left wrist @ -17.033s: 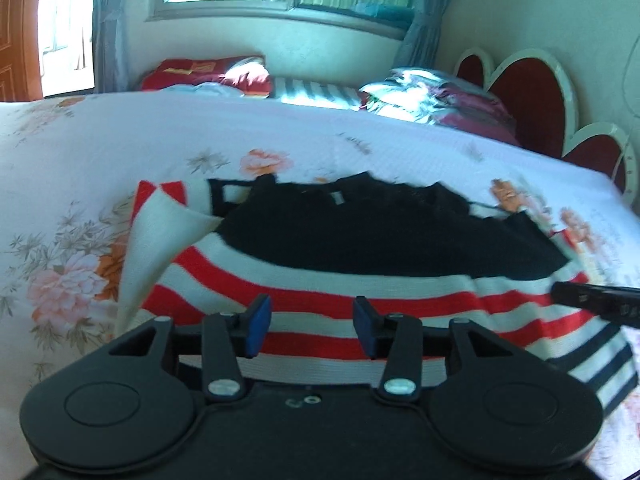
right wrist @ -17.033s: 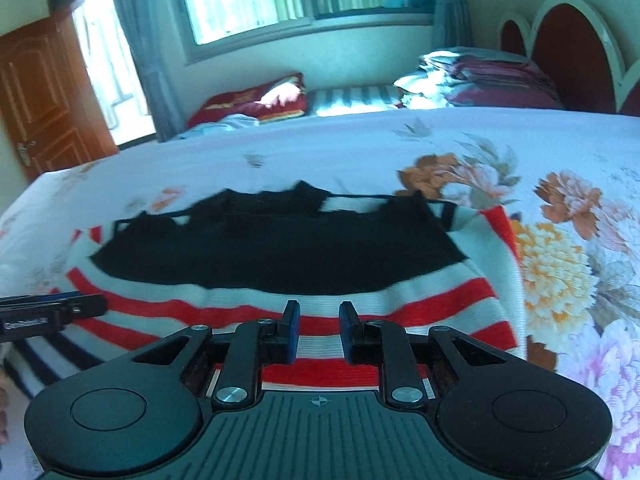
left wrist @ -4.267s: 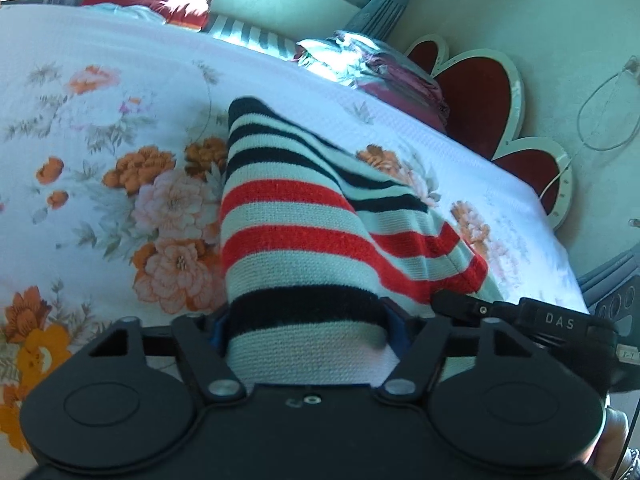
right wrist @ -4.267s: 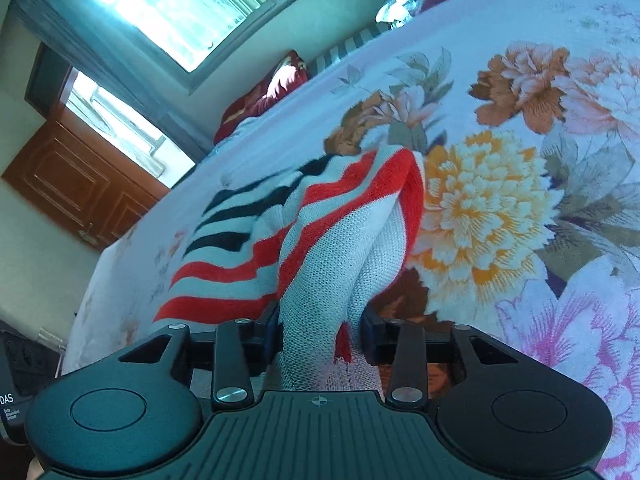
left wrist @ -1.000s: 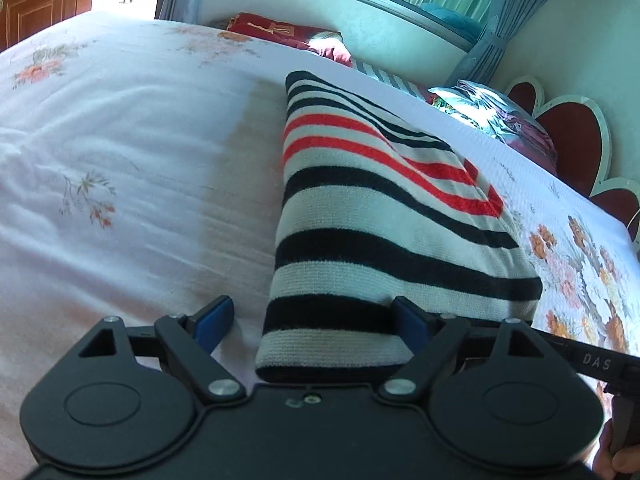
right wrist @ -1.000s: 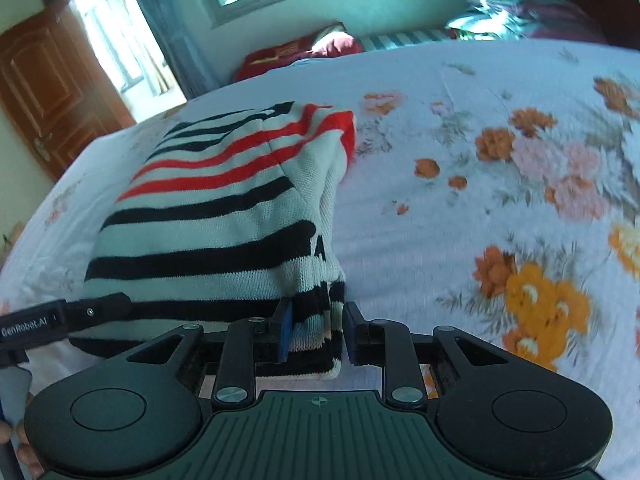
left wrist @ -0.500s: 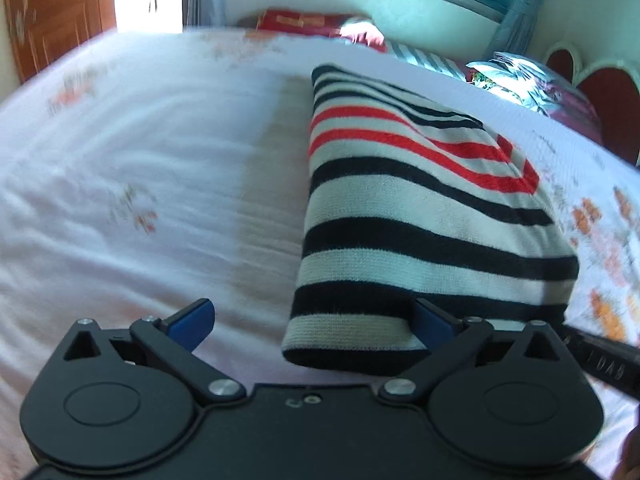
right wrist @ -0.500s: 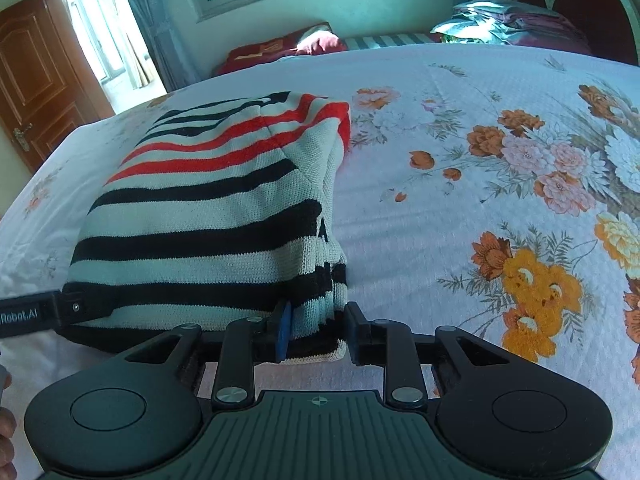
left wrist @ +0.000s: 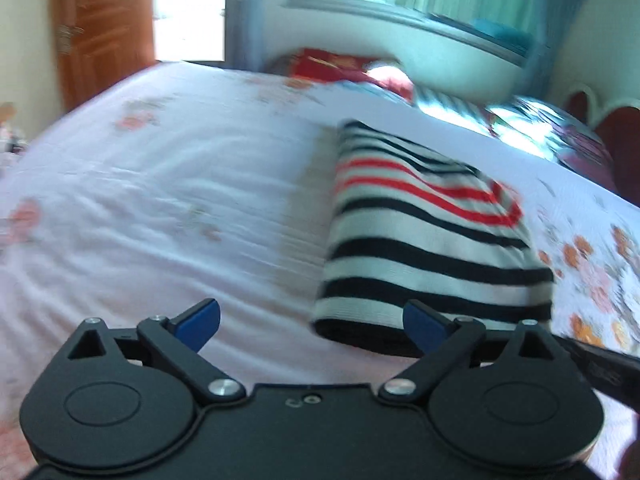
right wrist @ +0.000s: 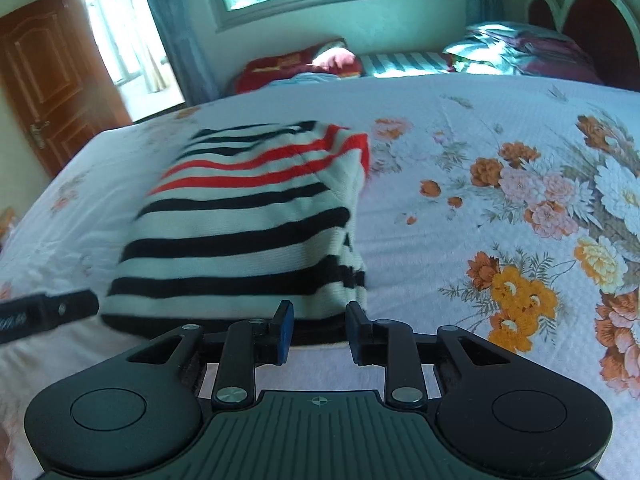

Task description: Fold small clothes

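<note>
Folded sweater [right wrist: 248,236], left claw [left wrist: 312,322] and right claw [right wrist: 319,330] agape, level

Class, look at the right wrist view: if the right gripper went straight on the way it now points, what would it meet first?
Most likely the near edge of the folded striped sweater, which lies on the bedsheet just past the open jaws of the right gripper. Depth is hard to judge, so it might skim over the top.
</note>
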Demonstrator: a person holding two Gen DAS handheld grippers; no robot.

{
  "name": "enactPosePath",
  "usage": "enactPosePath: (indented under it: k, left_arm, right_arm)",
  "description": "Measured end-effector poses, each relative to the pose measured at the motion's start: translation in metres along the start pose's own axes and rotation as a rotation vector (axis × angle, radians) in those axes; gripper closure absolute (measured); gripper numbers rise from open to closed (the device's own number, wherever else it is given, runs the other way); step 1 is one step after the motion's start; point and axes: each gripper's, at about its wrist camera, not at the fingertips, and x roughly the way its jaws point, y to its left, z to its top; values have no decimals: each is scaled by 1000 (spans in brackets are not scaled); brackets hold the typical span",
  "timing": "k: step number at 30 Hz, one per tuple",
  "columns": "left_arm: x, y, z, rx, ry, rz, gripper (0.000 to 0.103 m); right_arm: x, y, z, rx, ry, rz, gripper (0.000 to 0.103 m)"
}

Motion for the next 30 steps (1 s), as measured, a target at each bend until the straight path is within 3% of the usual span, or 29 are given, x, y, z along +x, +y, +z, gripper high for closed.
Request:
enactPosePath:
  k: [2,3,4,8,10,16,23,30]
  left_arm:
    - [-14,1,0,20,-7,31,6]
    - [-23,1,0,30,-4,32,6]
    - [-32,0,-1,39,-7,35,6]
    - [-73,-5,-9,57,-24,53,5]
    - [-93,-9,-17,66,-25,41,5]
    - [-158,-23,-50,58,-51,21,4]
    - [-220,-39,-82,84,-92,25,3]
    - [-270,-48,-103,90,-139,7,1]
  right_arm:
    - [-17,1,-4,-11,2,43,50]
    - [-28,3,-8,-23,-3,64,34]
    - [-39,3,-12,-37,-17,79,29]
    - [-79,5,-25,-87,-40,115,26]
    - [-97,2,-31,-92,-41,136,13]
    - [-161,1,-58,-167,-90,146,0]
    - [-234,-2,-86,-230,-235,58,0]
    - [-288,-10,-104,-208,-350,-8,0]
